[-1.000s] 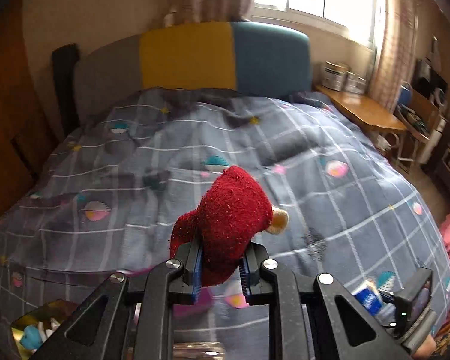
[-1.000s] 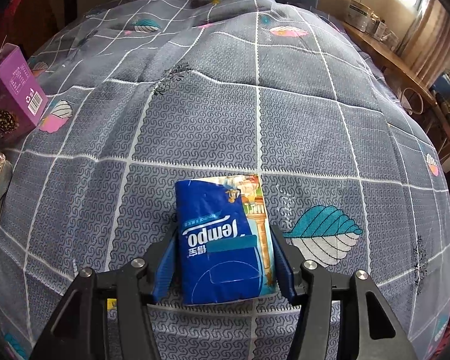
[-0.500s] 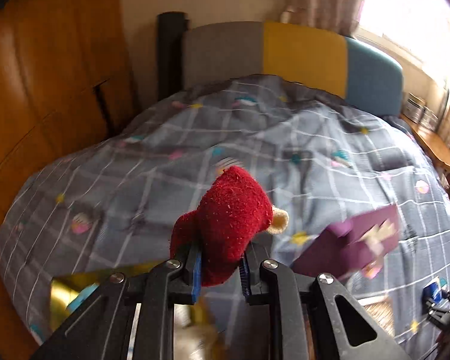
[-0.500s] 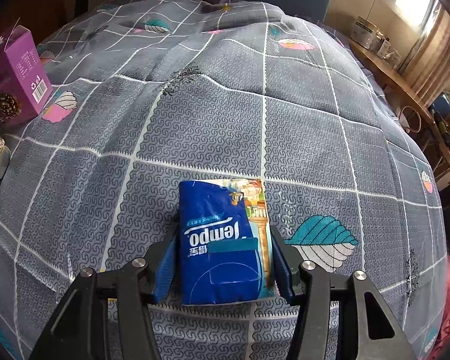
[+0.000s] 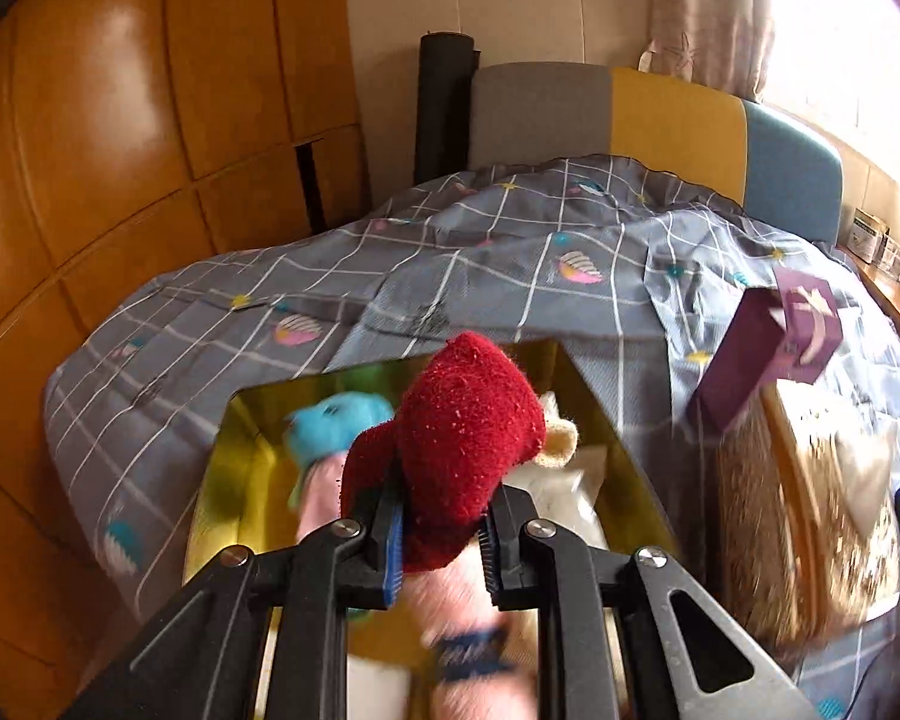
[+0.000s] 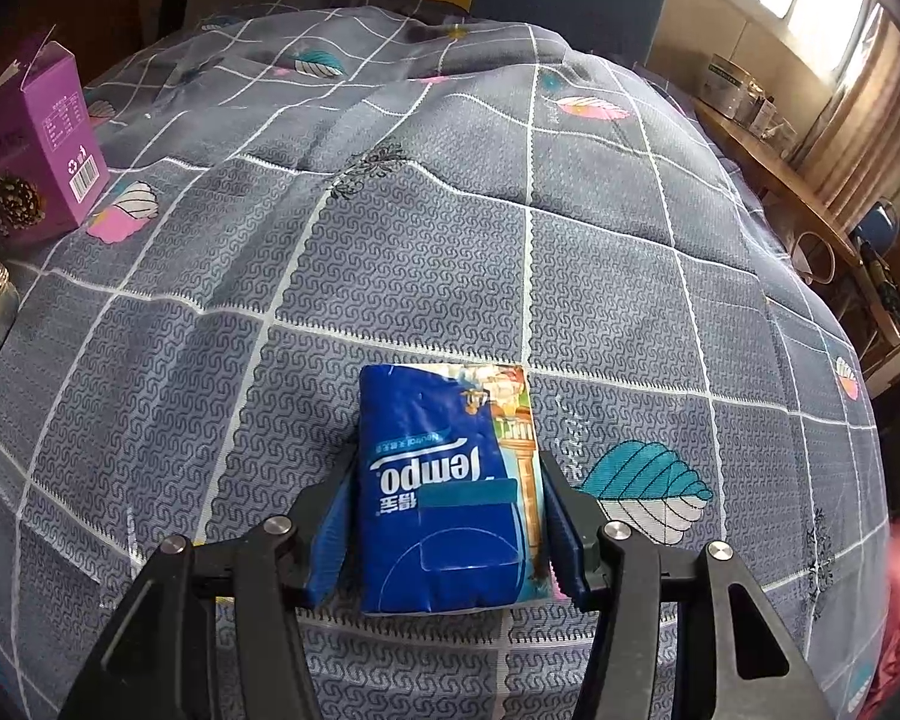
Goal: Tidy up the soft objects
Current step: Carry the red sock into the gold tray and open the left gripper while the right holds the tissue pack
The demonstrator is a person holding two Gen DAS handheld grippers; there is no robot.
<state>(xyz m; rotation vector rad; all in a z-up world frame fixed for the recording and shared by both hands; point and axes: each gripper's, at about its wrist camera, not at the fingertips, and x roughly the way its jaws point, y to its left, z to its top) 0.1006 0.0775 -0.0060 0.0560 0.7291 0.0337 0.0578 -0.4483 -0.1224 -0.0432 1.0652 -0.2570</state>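
Red plush toy (image 5: 468, 426) clamped in left gripper (image 5: 441, 546) above gold box (image 5: 606, 414); right gripper (image 6: 444, 531) grips tissue pack (image 6: 444, 486).

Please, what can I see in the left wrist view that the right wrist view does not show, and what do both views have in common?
Only the left wrist view shows the left gripper shut on a red plush toy above a gold box holding a blue soft toy.

Only the right wrist view shows the right gripper clamping a blue Tempo tissue pack.

Both show the grey checked bedcover and a purple carton.
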